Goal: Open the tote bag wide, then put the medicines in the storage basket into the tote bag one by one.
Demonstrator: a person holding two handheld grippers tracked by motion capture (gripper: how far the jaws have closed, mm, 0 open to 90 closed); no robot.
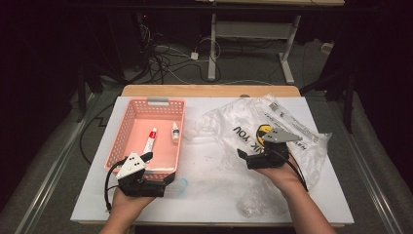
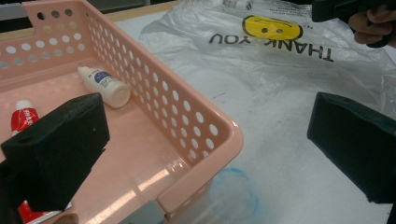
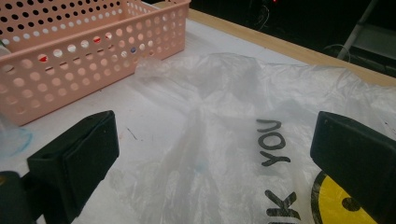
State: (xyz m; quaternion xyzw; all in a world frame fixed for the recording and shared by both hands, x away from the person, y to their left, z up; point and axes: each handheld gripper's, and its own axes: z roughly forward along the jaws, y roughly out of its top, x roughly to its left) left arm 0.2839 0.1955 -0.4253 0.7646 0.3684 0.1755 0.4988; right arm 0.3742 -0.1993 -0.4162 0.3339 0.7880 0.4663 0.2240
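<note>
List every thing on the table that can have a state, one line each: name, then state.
Left tool: open, empty, straddling the basket's near corner.
Right tool: open, empty, over the bag.
Pink basket: upright, holding two items.
Red-and-white tube: lying flat in the basket.
Small white bottle: on its side in the basket, cap on.
Plastic bag: spread crumpled on the table, print facing up.

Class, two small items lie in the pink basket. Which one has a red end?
The toothpaste tube, lying left of the small white bottle in the pink basket. The tube has a red end; the bottle is white with a blue label.
</note>
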